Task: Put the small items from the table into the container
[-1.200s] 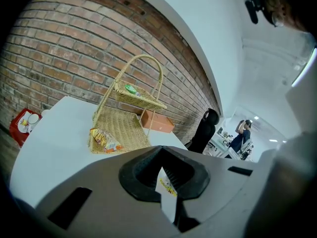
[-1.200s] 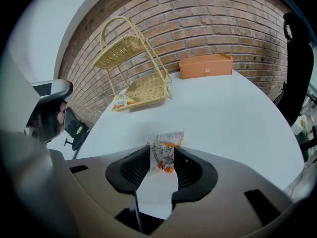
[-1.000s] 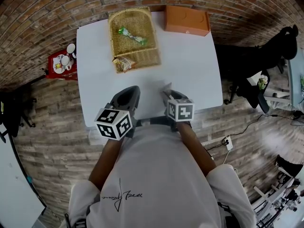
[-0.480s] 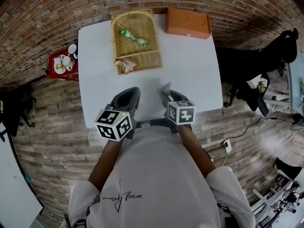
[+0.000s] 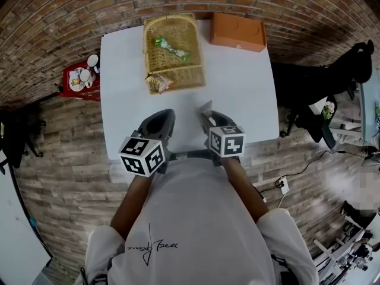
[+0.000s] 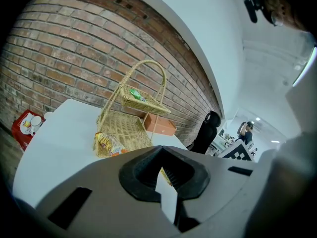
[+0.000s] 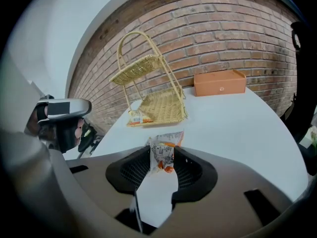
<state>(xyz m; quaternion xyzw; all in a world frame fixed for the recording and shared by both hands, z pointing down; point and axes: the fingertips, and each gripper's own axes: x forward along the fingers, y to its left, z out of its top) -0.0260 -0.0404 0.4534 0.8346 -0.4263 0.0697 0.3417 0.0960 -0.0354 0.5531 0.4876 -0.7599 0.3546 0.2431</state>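
Note:
A two-tier wicker basket (image 5: 174, 52) stands at the far middle of the white table (image 5: 243, 100). A green packet (image 5: 170, 47) lies on its upper tier, and a yellow-orange snack packet (image 5: 159, 82) sits at the front edge of the lower tier. My right gripper (image 5: 206, 108) hovers over the near part of the table, shut on a small white-and-orange packet (image 7: 163, 155) that stands upright between its pads. My left gripper (image 5: 166, 113) is beside it to the left, shut and with nothing in it (image 6: 163, 170). The basket (image 7: 151, 95) lies ahead of both grippers.
An orange box (image 5: 237, 31) sits at the table's far right corner, next to the brick wall. A red stool with cups (image 5: 78, 79) stands on the floor to the left. A black office chair (image 5: 323, 100) is on the right. The near table edge runs just under the grippers.
My right gripper has risen slightly and edged toward the basket with the small packet still in it. The left gripper has not moved.

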